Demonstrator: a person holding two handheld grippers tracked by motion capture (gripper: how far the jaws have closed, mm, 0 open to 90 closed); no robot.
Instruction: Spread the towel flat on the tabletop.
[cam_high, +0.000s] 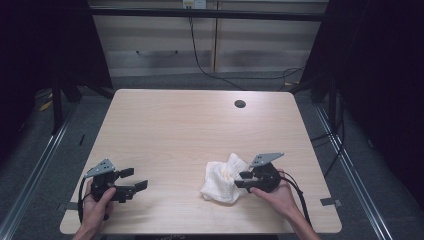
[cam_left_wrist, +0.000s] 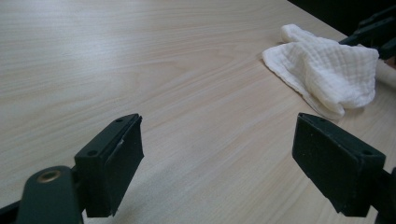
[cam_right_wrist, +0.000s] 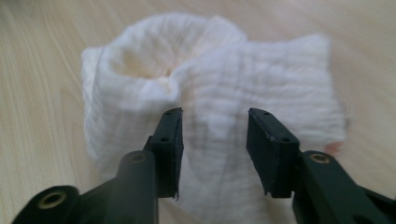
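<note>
Two tongs low over the table (cam_high: 175, 130): left tongs (cam_high: 134, 179) wide apart, empty; right tongs (cam_high: 243, 179) half-spread over the white cloth (cam_high: 220, 180), gripping nothing

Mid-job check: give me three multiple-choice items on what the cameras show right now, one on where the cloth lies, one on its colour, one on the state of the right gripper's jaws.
1. Where does the cloth lie?
A. near the person's edge, right of the middle
B. beside the round hole at the far edge
C. under the left gripper

2. What colour is the cloth?
A. blue
B. white
C. black

3. How do the right gripper's jaws stand?
A. clamped on a fold of cloth
B. pressed flat together
C. apart, cloth beyond them, nothing pinched

Answers:
1 A: the high view shows the cloth crumpled on the table just beside the right gripper, well apart from the left gripper.
2 B: it looks white in every view.
3 C: the right gripper view shows a clear gap between the jaws, the cloth lying past them.
</note>
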